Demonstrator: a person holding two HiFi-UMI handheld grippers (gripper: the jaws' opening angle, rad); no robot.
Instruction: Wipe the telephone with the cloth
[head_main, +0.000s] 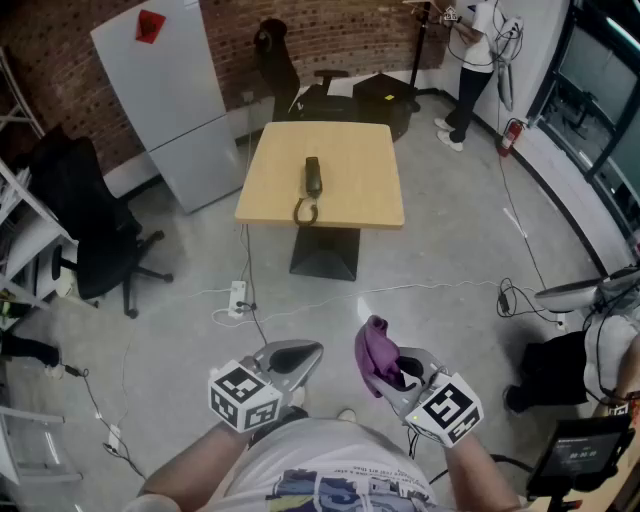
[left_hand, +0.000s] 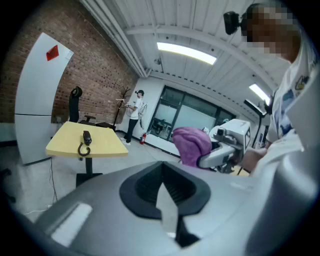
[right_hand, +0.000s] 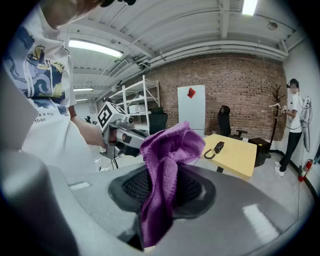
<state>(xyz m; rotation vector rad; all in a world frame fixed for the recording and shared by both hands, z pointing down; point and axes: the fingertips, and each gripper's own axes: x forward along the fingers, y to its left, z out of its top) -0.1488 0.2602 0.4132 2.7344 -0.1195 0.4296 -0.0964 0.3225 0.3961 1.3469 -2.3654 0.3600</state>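
Note:
A black telephone handset (head_main: 313, 177) with a coiled cord lies on the square yellow table (head_main: 360, 200) far ahead; it also shows small in the left gripper view (left_hand: 87, 136) and the right gripper view (right_hand: 219, 146). My right gripper (head_main: 385, 362) is shut on a purple cloth (head_main: 375, 353), which stands up out of the jaws (right_hand: 167, 170). My left gripper (head_main: 300, 355) is shut with nothing in it, held beside the right one, close to my body. Both are well short of the table.
A black office chair (head_main: 95, 240) stands at the left, a white panel (head_main: 175, 95) leans on the brick wall, and a person (head_main: 472, 60) stands at the back right. Cables and a power strip (head_main: 238, 297) lie on the concrete floor before the table.

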